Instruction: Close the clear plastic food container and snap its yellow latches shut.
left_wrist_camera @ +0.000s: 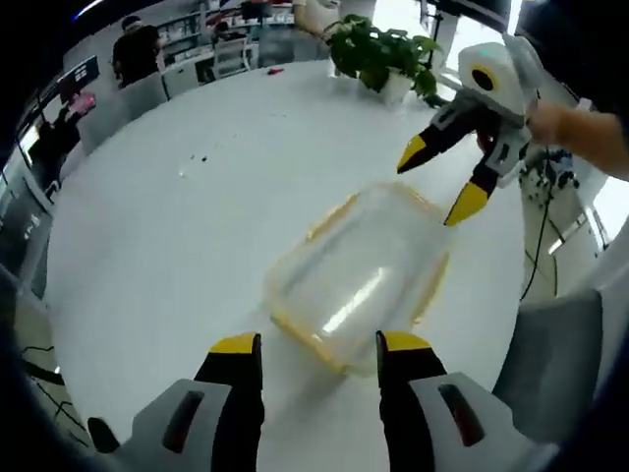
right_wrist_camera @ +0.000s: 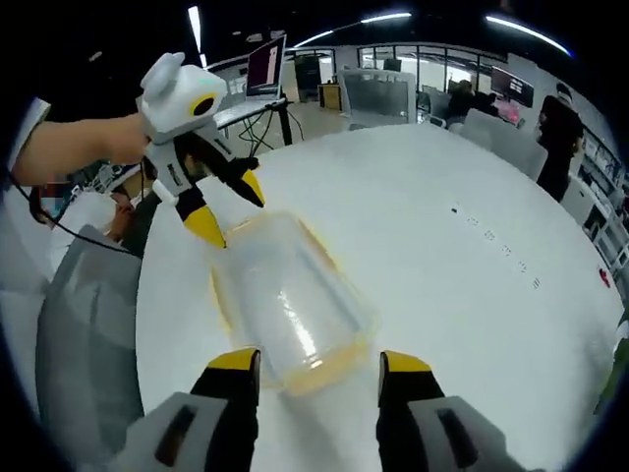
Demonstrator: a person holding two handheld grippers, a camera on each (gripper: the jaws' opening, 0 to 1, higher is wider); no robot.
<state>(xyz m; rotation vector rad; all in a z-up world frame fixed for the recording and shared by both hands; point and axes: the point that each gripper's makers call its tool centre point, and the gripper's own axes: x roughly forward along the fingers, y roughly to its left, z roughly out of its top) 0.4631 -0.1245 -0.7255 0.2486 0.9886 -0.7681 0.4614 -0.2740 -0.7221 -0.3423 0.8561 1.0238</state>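
Left gripper view: your left gripper (left_wrist_camera: 319, 344) hovers with its yellow-tipped jaws spread apart and holding nothing, the clear plastic food container (left_wrist_camera: 359, 277) lying on the white table (left_wrist_camera: 177, 246) just ahead of and between the tips. Its lid appears to sit on top, though you cannot tell from here whether it is pressed fully home. The yellow latches (left_wrist_camera: 332, 218) run along the container's edges, and whether any is snapped down is too blurred to judge. Beyond the far end of the container, your right gripper (left_wrist_camera: 440, 179) comes in with its jaws parted, one tip poised just over the far rim. A potted plant (left_wrist_camera: 378, 54) stands well beyond the jaws at the table's far edge.

Right gripper view: your right gripper's (right_wrist_camera: 319, 362) jaws stand wide and empty, the container (right_wrist_camera: 290, 305) resting just ahead of the tips, slightly toward the left jaw. At the container's far end your left gripper (right_wrist_camera: 228, 208) hangs with jaws apart, close above the rim.

The step in hand looks like the approach: both grippers bracket the container end to end, neither yet touching it. The next move likely calls for steadying one end while the other jaw tip presses a latch down against the wall until it catches; the light container may slide on the smooth table if you push off-centre
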